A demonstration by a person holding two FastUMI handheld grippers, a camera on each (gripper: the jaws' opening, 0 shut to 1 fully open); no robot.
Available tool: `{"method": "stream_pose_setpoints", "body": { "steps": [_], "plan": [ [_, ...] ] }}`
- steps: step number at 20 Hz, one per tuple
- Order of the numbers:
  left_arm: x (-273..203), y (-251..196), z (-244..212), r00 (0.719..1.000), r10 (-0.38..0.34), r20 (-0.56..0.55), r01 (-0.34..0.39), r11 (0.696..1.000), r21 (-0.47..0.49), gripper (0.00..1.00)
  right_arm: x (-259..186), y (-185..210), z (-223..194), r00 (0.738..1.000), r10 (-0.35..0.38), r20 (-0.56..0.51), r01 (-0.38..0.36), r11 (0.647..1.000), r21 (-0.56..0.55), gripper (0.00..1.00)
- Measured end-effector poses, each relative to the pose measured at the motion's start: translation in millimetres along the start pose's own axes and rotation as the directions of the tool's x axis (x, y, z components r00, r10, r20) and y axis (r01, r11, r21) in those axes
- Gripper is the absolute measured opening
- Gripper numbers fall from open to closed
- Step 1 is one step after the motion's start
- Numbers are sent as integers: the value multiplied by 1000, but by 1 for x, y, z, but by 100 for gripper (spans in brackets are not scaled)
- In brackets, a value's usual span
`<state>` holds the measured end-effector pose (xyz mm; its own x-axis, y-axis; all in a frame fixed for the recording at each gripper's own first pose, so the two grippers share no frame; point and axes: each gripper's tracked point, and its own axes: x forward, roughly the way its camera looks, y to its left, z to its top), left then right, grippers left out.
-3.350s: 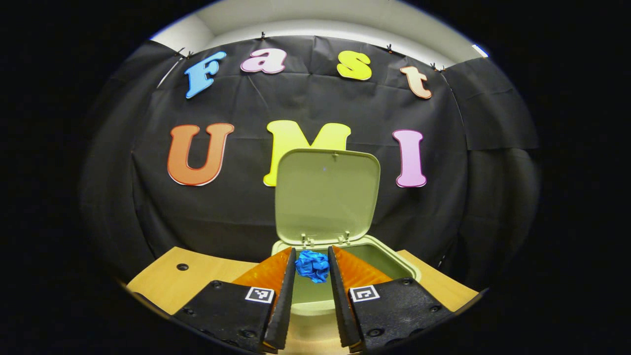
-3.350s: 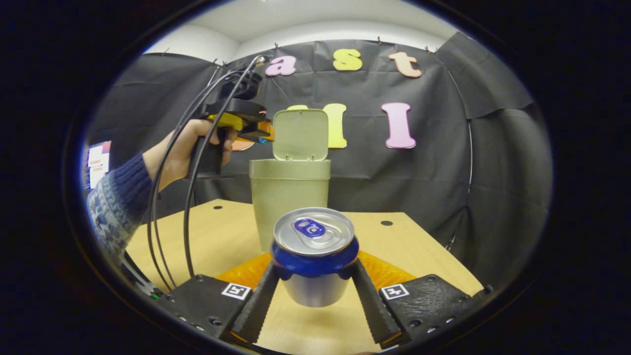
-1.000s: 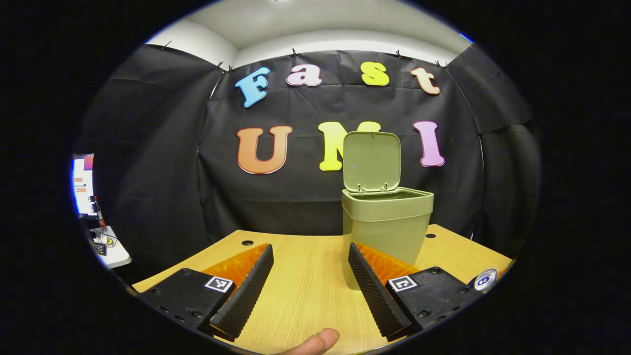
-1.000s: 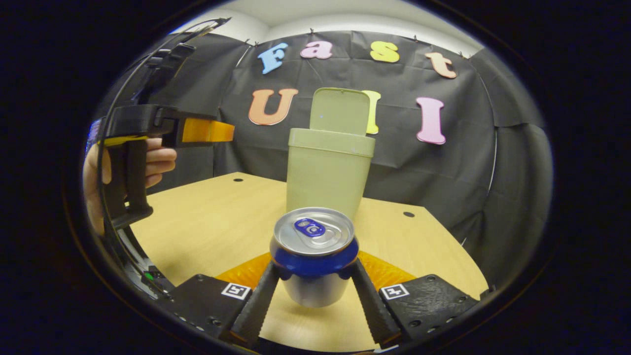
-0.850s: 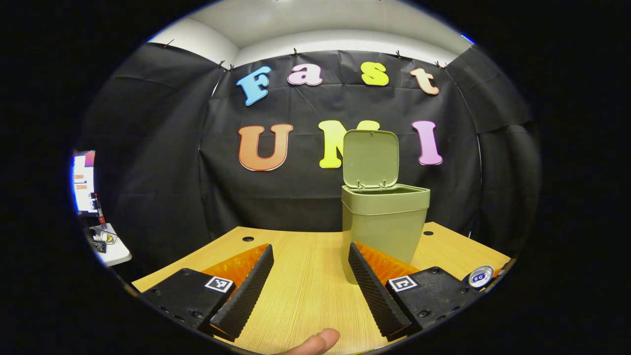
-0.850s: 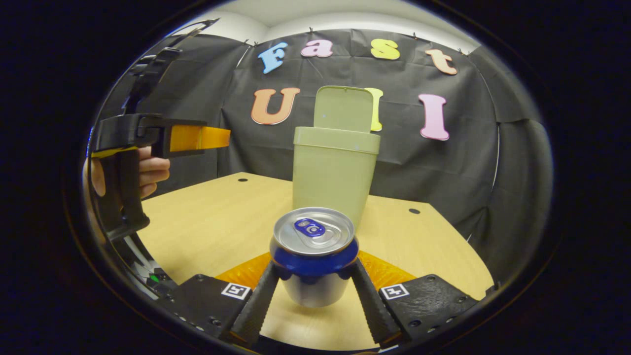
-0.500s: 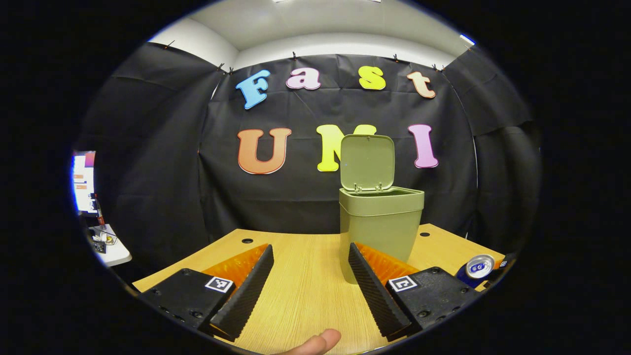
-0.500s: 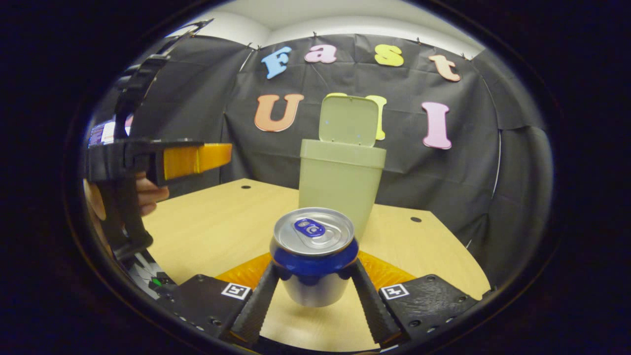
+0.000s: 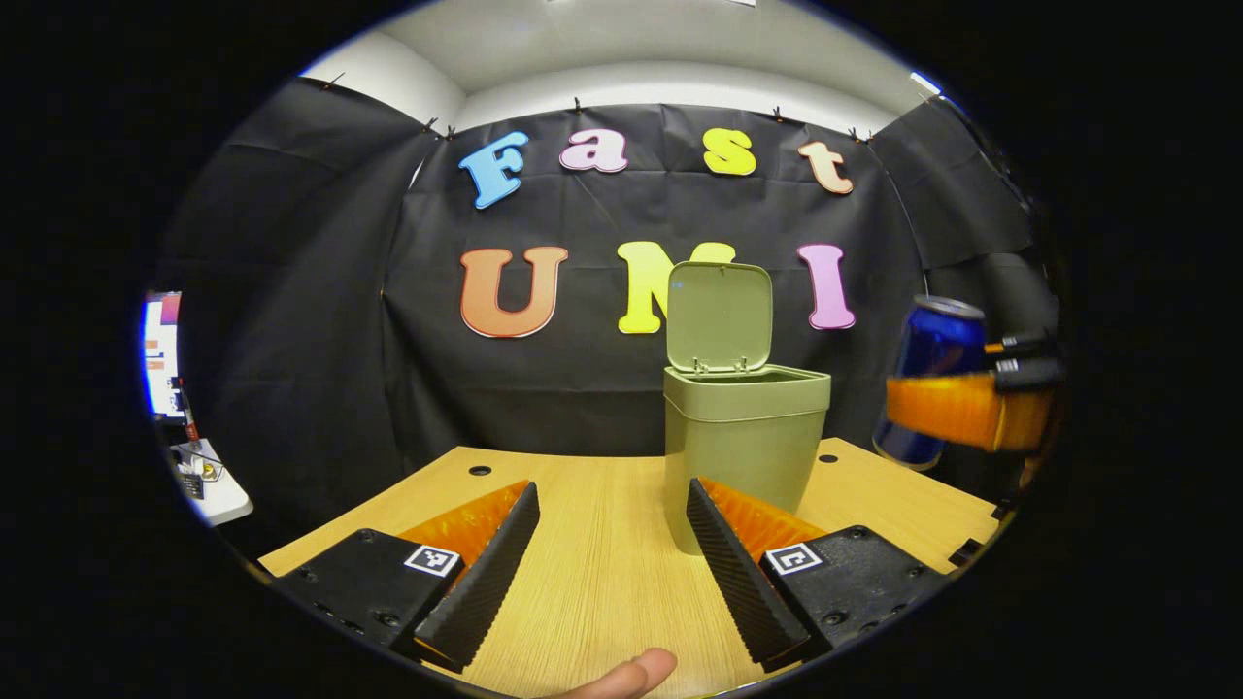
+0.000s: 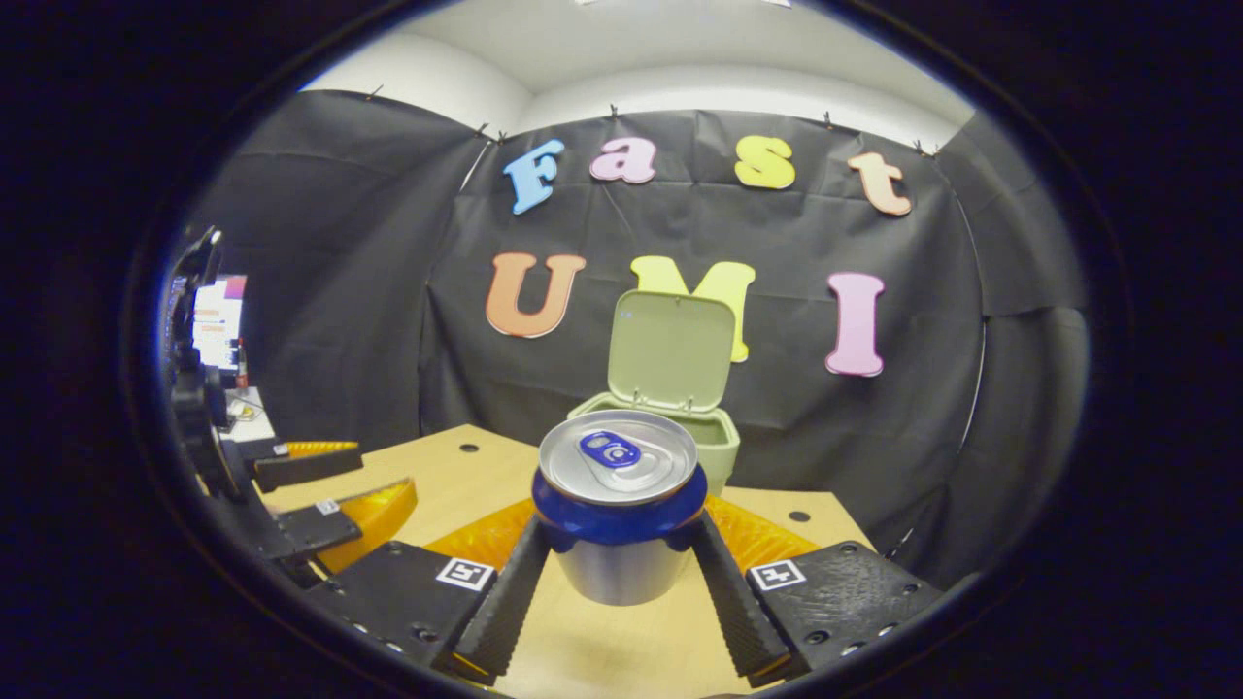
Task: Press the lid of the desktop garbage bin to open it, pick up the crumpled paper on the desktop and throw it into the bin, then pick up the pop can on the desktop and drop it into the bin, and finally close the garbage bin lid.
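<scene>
The green bin (image 9: 744, 437) stands on the wooden table (image 9: 602, 563) with its lid (image 9: 720, 316) upright and open. My left gripper (image 9: 612, 553) is open and empty, low over the table in front of the bin. My right gripper (image 10: 621, 573) is shut on the blue and silver pop can (image 10: 619, 500), held upright well above the table. In the right gripper view the bin (image 10: 670, 427) and its raised lid (image 10: 670, 354) lie just beyond the can. In the left gripper view the can (image 9: 930, 374) hangs in the air to the right of the bin, at about rim height.
The wooden table (image 10: 447, 476) has small round holes near its far edge. A fingertip (image 9: 621, 675) shows at the bottom of the left gripper view. The left gripper (image 10: 291, 505) sits at the left of the right gripper view. A side stand with a screen (image 9: 160, 354) is far left.
The left gripper dropped the blue paper into the bin and drew back low, open. The right gripper has lifted the can from table height up to about the bin's rim.
</scene>
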<state>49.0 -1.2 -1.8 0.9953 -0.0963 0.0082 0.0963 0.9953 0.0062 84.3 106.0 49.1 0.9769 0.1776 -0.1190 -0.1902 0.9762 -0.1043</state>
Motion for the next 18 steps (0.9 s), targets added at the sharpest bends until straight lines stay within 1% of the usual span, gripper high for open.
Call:
{"method": "stream_pose_setpoints", "body": {
  "steps": [1, 3, 4, 6, 9, 13, 15, 18],
  "plan": [
    [0, 2, 0, 1000, 2, -4, -2, 1000, 1, 98, 9, -11, 12, 1000, -28, 6, 28, 1000, 14, 81],
    [1, 5, -1, 1000, 0, -5, 0, 1000, -7, 98, 32, -17, 37, 999, -37, 8, 36, 999, 33, 81],
    [2, 6, -3, 1000, -5, -11, 5, 1000, -15, 98, 44, -21, 47, 999, -45, -3, 45, 998, 33, 80],
    [5, 5, -6, 1000, -17, -23, 16, 1000, -22, 98, 71, -33, 61, 996, -85, -38, 86, 996, 39, 80],
    [9, 9, -11, 999, -14, -38, 13, 1000, -27, 98, 121, -32, 82, 994, -91, -55, 93, 995, 31, 80],
    [8, 20, -8, 999, 1, -43, -3, 999, -38, 99, 183, -17, 80, 992, -56, -115, 64, 996, 67, 80],
    [5, 26, -2, 999, 17, -27, -18, 999, -42, 98, 212, -17, 73, 987, -69, -146, 79, 995, 67, 81],
    [4, 34, 1, 999, 31, -10, -31, 999, -35, 98, 241, -11, 49, 975, -58, -216, 73, 995, 63, 81]
  ]
}}
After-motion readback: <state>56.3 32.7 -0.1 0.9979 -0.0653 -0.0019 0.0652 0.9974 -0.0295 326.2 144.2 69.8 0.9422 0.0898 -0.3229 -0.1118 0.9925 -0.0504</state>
